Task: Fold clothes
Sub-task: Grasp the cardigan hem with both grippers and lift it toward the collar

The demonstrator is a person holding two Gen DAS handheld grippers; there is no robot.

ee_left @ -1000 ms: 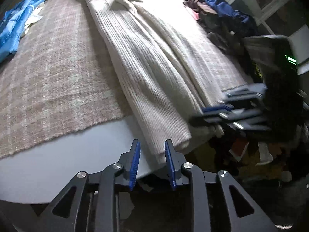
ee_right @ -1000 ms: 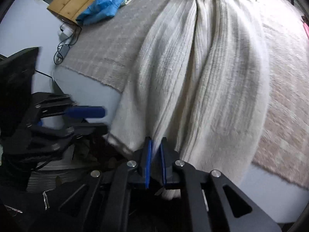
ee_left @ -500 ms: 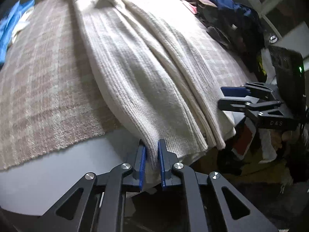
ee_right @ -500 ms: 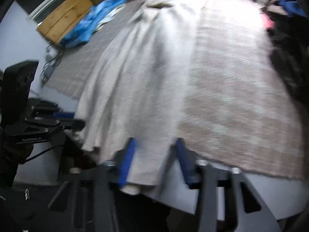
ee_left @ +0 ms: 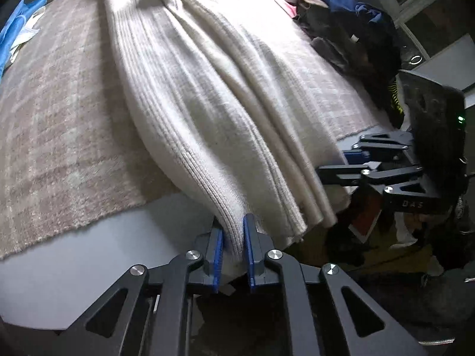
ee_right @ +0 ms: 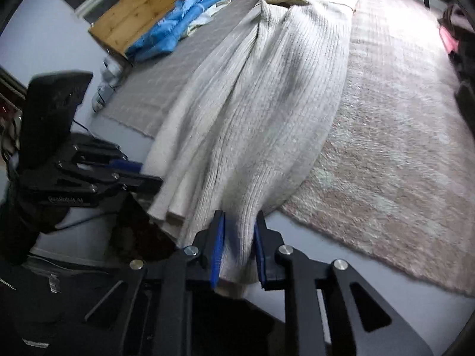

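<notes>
A long cream ribbed knit garment (ee_left: pixel 207 103) lies lengthwise on a bed, folded into a narrow strip, and its near hem hangs over the bed's edge. My left gripper (ee_left: pixel 233 249) is shut on the left part of that hem. In the right wrist view the same garment (ee_right: pixel 282 103) runs away from me. My right gripper (ee_right: pixel 237 246) holds the hem's right part, with bunched knit filling the gap between its blue pads. Each gripper shows in the other's view: the right one (ee_left: pixel 341 166) at the right, the left one (ee_right: pixel 139 175) at the left.
A beige plaid blanket (ee_left: pixel 59 118) covers the bed under the garment. Below its fringe runs the pale mattress edge (ee_left: pixel 74 261). A pile of dark clothes (ee_left: pixel 341 23) lies at the far right. Blue cloth (ee_right: pixel 184 26) and a wooden board (ee_right: pixel 130 20) sit at the far left.
My left gripper went from open around the hem to shut on it. My right gripper let go, opened wide, shifted right along the hem and has narrowed onto the cloth.
</notes>
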